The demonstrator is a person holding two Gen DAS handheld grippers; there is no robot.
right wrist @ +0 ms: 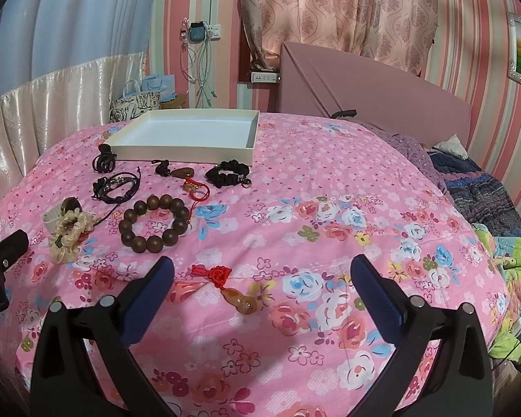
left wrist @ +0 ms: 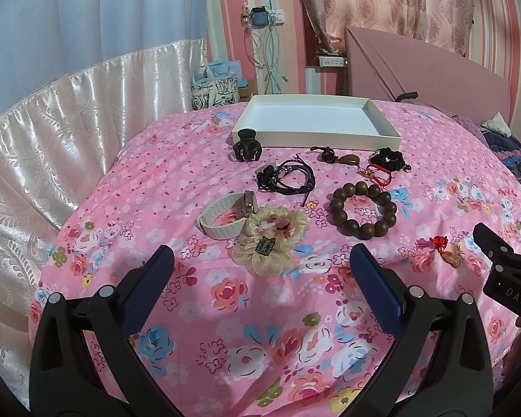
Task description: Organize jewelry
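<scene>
Jewelry lies scattered on a pink floral bedspread (left wrist: 260,330). An empty white tray (left wrist: 309,118) sits at the far side. A cream scrunchie (left wrist: 271,239) lies just ahead of my open left gripper (left wrist: 260,260), with a white band (left wrist: 215,219) beside it. Farther off lie a wooden bead bracelet (left wrist: 364,208), black cords (left wrist: 288,177) and a black claw clip (left wrist: 246,146). My right gripper (right wrist: 260,274) stands open over a red-knot gourd pendant (right wrist: 225,285). The bead bracelet (right wrist: 153,222) lies to its left.
A black scrunchie (right wrist: 227,173) and a brown pendant (right wrist: 184,173) lie near the tray (right wrist: 191,139). A pink headboard (right wrist: 382,93) stands behind. Rumpled blankets (right wrist: 486,201) lie at the right, and a satin curtain (left wrist: 69,121) hangs at the left.
</scene>
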